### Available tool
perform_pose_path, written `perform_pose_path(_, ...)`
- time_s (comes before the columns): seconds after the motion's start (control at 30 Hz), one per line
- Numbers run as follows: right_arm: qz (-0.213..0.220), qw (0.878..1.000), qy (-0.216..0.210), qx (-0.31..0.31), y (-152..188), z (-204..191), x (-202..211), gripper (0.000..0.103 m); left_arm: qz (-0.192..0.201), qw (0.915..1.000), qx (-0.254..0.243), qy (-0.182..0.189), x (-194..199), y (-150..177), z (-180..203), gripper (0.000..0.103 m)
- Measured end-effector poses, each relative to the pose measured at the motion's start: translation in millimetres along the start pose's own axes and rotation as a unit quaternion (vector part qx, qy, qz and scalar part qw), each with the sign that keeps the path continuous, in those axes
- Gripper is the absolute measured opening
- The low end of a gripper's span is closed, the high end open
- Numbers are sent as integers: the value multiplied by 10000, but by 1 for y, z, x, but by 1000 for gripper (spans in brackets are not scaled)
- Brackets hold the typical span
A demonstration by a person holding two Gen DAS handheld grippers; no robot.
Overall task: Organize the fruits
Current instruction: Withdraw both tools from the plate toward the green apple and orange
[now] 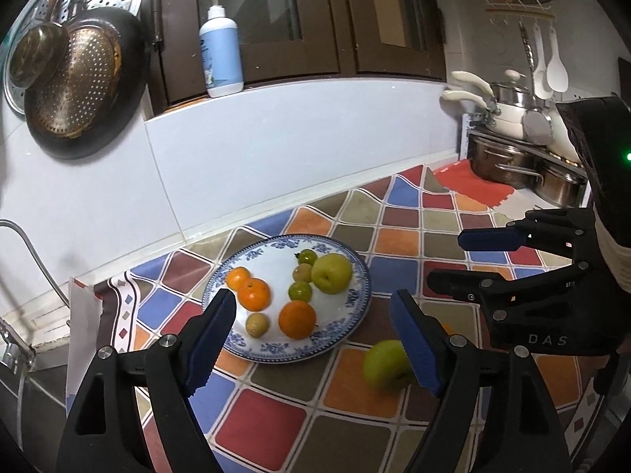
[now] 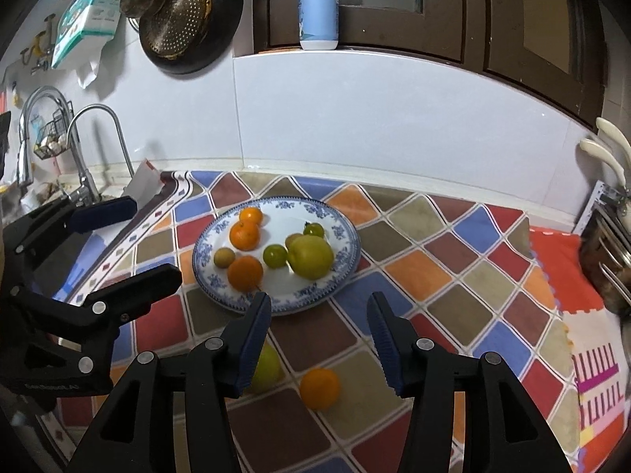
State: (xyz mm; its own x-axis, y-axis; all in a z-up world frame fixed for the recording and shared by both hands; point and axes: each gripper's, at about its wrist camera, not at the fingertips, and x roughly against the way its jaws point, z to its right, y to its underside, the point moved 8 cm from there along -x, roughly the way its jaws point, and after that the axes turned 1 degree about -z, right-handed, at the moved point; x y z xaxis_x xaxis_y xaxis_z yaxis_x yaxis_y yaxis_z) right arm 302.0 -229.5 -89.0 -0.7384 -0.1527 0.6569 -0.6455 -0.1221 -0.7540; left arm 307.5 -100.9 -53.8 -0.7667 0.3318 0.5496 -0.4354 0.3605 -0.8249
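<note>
A blue-patterned plate [image 1: 276,349] [image 2: 339,232] on the checked cloth holds a green apple [image 1: 331,274] [image 2: 311,256], three oranges [image 1: 297,319] [image 2: 244,272] and several small green and tan fruits. On the cloth in front of the plate lie a second green apple [image 1: 384,364] [image 2: 268,362] and a loose orange [image 2: 319,388]. My left gripper [image 1: 313,299] [image 2: 155,238] hangs open over the plate's near rim. My right gripper [image 2: 318,303] [image 1: 465,260] is open above the loose orange. Neither has anything between its pads.
A soap bottle [image 1: 221,47] stands on the sill behind. Pans and strainers [image 1: 79,86] hang on the wall at the left. Steel pots [image 1: 508,161] are stacked at the right. A sink with a tap [image 2: 90,149] lies left of the cloth.
</note>
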Motion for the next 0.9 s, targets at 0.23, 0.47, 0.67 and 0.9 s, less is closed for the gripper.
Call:
perform_pose_path(0.23,-218,9997,-9,110,20,6,1,51,-156,9996,-152,177,-4,13,21,81)
perform_pose_path(0.47,-535,9982,-163,224,43,6,-8,51,-321,9977,-462,365,-13,30,39,81)
perform_pose_path(0.67,-806,9960,-319,218,62,0,-24,51,-594,9955,-552,487,-28,50,46,80)
perform_pose_path(0.9,-1057,9935,-381,179,77,1,-40,51,-983,9908,-627,689,-53,71,55,80)
